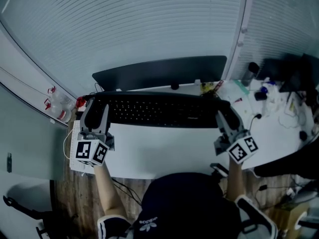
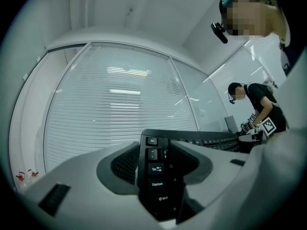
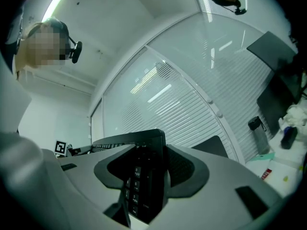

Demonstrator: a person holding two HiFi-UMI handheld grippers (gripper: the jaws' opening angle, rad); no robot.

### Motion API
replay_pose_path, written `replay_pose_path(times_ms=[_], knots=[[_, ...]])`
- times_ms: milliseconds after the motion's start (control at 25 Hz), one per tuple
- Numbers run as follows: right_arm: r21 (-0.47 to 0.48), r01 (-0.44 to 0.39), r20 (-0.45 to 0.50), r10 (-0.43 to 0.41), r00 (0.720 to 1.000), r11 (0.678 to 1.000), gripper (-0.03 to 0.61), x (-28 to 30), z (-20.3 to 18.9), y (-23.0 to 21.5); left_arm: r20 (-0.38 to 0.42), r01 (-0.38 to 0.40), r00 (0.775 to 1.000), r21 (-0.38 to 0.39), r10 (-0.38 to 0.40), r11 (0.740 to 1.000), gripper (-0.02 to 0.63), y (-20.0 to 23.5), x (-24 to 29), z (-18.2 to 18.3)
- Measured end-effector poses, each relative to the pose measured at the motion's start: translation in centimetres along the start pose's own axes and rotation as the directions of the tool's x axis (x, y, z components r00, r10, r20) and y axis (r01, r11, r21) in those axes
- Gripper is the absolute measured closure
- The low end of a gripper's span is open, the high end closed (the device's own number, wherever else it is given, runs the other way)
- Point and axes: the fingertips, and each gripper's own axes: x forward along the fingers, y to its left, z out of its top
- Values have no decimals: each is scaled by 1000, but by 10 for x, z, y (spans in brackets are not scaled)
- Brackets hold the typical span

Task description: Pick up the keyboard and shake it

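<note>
A long black keyboard (image 1: 159, 110) is held above the white desk (image 1: 164, 151), roughly level, one gripper at each end. My left gripper (image 1: 95, 114) is shut on its left end; in the left gripper view the Esc, Tab and Caps Lock keys (image 2: 157, 171) stand between the grey jaws. My right gripper (image 1: 223, 114) is shut on the right end, where the numeric keypad (image 3: 141, 181) sits pinched between the jaws.
A dark monitor base or mat (image 1: 159, 72) lies behind the keyboard. Bottles and small clutter (image 1: 259, 91) crowd the desk's right side. A white box (image 1: 75, 148) sits at the left edge. Blinds cover the window behind. Another person (image 2: 256, 107) stands at the far end.
</note>
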Motion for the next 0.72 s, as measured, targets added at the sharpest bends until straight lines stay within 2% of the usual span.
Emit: replay_pose_path(times_ms=[280, 440, 720], knots=[[-29, -5, 1, 5, 1000, 1000, 393, -1, 6, 0, 13, 0, 1000, -13, 0, 1000, 411, -2, -1, 1], [-2, 5, 22, -5, 1000, 1000, 393, -6, 5, -2, 17, 3, 1000, -23, -3, 1000, 411, -3, -4, 0], [-15, 8, 25, -8, 1000, 1000, 393, -7, 6, 2, 25, 8, 1000, -23, -7, 1000, 411, -3, -6, 3]])
